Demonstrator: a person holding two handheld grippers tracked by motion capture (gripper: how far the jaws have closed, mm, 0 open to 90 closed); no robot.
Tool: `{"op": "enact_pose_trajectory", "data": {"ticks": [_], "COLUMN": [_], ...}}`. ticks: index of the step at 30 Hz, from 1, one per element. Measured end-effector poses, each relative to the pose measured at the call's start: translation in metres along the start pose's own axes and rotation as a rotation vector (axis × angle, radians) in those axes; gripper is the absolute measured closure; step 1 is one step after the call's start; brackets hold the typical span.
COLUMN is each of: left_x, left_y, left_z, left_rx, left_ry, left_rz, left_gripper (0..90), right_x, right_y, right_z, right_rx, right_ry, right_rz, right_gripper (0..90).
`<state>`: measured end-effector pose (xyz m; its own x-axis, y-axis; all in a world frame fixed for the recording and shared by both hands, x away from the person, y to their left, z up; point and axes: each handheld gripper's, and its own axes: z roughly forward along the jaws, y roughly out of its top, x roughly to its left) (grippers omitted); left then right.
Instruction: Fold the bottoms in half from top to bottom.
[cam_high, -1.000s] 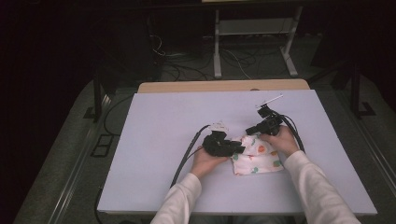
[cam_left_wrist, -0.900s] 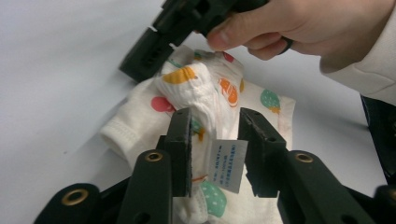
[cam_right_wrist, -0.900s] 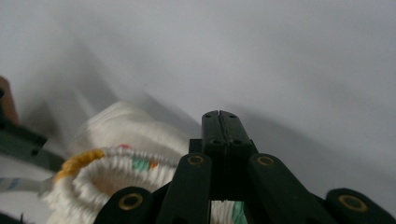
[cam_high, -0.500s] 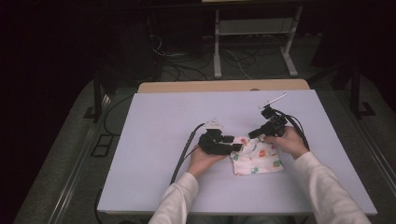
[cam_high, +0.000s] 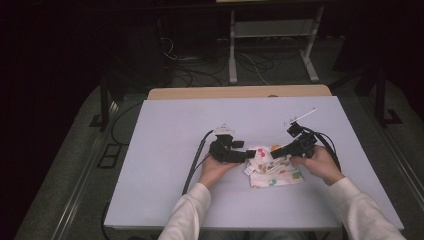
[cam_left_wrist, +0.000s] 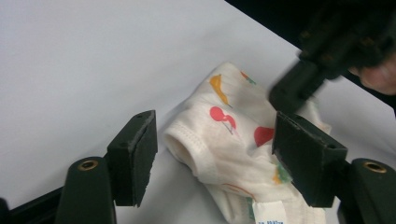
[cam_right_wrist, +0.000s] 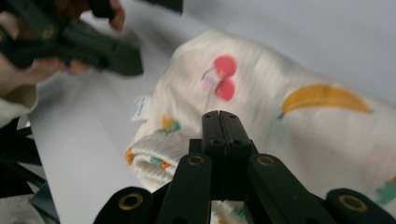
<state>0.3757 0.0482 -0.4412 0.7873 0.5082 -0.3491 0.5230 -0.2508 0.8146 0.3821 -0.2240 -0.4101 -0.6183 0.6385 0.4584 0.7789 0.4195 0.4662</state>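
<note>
Between the left gripper's (cam_left_wrist: 210, 154) black jaws, which have just been opening, a rolled edge of the small fruit-print garment (cam_left_wrist: 243, 154) is seen; the pads stand apart and are not pressed on the cloth, so nothing is gripped on that side. The jaws are set wide enough to straddle the fold, likely a release after a fold or a reset for a fresh grab.

The right gripper (cam_right_wrist: 219, 122) is shut tight, jaws pressed together, its tip hovering over the garment (cam_right_wrist: 280, 126). Whether a pinch of fabric is caught between the closed pads cannot be told; the tip is seen end-on and the cloth behind is blurred.

From the high view, the garment (cam_high: 274, 170) is laid bunched on the white table (cam_high: 165, 150), near the front edge, between the left gripper (cam_high: 248, 156) and right gripper (cam_high: 274, 152), which approach from opposite sides, probably so one side can be pinned while the other is folded.

A white label (cam_left_wrist: 272, 215) is cut off at the frame bottom; its print is unreadable. The garment's far edge is masked by the right gripper (cam_left_wrist: 299, 86).
</note>
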Motion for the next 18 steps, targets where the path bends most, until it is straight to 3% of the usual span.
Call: {"op": "enact_pose_trajectory", "data": {"ticks": [7,13,18], "left_x": [0.004,0.007,0.006], "left_y": [0.0,0.0,0.003], "left_z": [0.001,0.005,0.009], "left_rx": [0.002,0.015,0.024], "left_ry": [0.021,0.032,0.036], "left_rz": [-0.028,-0.046,-0.036], "left_gripper": [24.4,17.7,14.2], "right_x": [0.01,0.01,0.009], "right_y": [-0.027,-0.051,-0.062], "right_z": [0.0,0.002,0.003], "right_rx": [-0.001,-0.019,-0.024], "right_ry": [0.02,-0.002,-0.02], "right_rz": [-0.015,-0.005,-0.013], "right_gripper": [88.1,88.0,88.1]}}
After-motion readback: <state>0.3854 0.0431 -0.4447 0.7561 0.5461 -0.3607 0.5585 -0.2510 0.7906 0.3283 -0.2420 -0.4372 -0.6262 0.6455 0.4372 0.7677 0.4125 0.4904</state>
